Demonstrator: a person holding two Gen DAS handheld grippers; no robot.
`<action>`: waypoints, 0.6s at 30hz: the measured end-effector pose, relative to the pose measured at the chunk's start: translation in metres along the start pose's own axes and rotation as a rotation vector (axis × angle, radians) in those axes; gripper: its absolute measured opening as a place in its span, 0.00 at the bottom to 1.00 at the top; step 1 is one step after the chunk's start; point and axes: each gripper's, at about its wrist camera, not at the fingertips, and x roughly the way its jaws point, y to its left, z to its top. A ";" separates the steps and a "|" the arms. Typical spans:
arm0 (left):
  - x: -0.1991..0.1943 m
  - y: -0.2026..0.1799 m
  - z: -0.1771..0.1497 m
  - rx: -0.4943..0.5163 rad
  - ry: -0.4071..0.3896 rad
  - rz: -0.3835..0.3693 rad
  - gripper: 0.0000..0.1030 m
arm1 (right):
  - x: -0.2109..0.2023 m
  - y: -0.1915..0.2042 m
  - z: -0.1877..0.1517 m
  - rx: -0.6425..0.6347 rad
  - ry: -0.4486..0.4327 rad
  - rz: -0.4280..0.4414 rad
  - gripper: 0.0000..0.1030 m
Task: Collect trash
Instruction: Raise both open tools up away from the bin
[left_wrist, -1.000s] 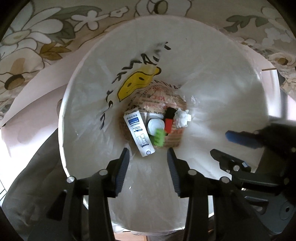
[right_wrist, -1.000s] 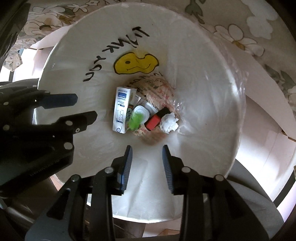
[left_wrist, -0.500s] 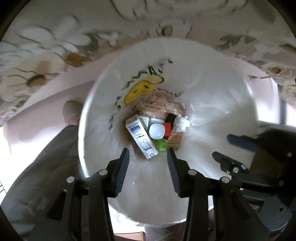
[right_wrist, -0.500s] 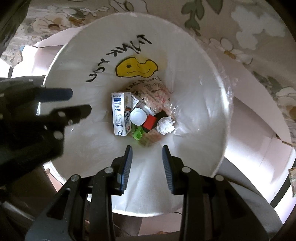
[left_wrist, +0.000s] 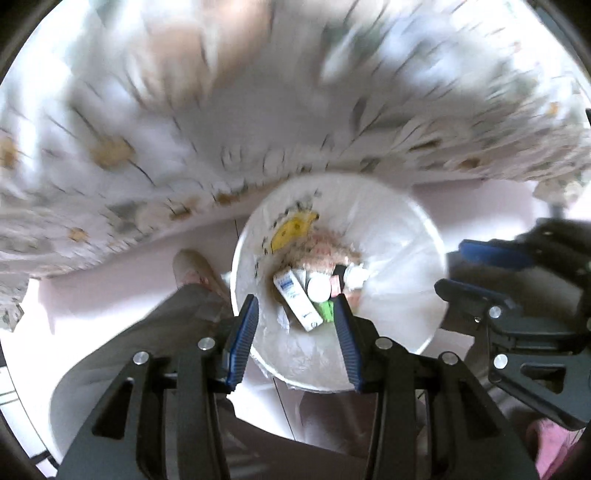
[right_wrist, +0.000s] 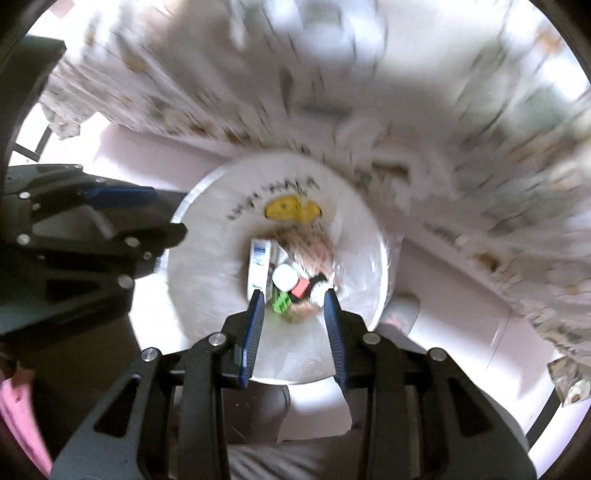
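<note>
In the left wrist view the left tool (left_wrist: 295, 325) is nearest, its two blue-padded fingers (left_wrist: 242, 338) standing wide apart and holding nothing. Under and beyond the tips is the white trash bin (left_wrist: 406, 332), lined with a white plastic bag (left_wrist: 391, 243), and the trash lies at its bottom, well below the tool and partly framed between the fingers. There I can see a white and blue carton (left_wrist: 297, 299) with small print too blurred to read, a round white lid (left_wrist: 318, 288), a green piece (left_wrist: 327, 312), a red piece (left_wrist: 335, 285) and a crumpled white tissue (left_wrist: 357, 276). They rest on a printed paper wrapper (left_wrist: 325, 251) with red marks that I cannot read. On the bag wall a yellow smiley face (left_wrist: 291, 230) is printed, with dark letters beside it, also not readable here. The right tool (left_wrist: 465, 269) comes in from the right edge over the rim of the bin, jaws apart and empty. In the right wrist view the right tool (right_wrist: 293, 326) is also wide and empty above the same trash, and the black writing (right_wrist: 273, 197) over the smiley is too smeared to read for sure. To the left of the bin a trouser leg (left_wrist: 155, 332) and a shoe (left_wrist: 197, 271) are on the pale pink floor (left_wrist: 110, 280). Farthest is a flowered cloth (left_wrist: 184, 129), much blurred.
</note>
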 end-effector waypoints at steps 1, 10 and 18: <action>-0.014 -0.001 -0.001 0.004 -0.038 0.024 0.43 | -0.014 0.003 -0.001 -0.009 -0.029 -0.016 0.34; -0.106 -0.010 -0.021 0.011 -0.240 0.037 0.43 | -0.127 0.018 -0.028 -0.034 -0.255 -0.099 0.46; -0.184 -0.026 -0.052 0.055 -0.401 0.047 0.64 | -0.198 0.031 -0.062 0.010 -0.446 -0.171 0.71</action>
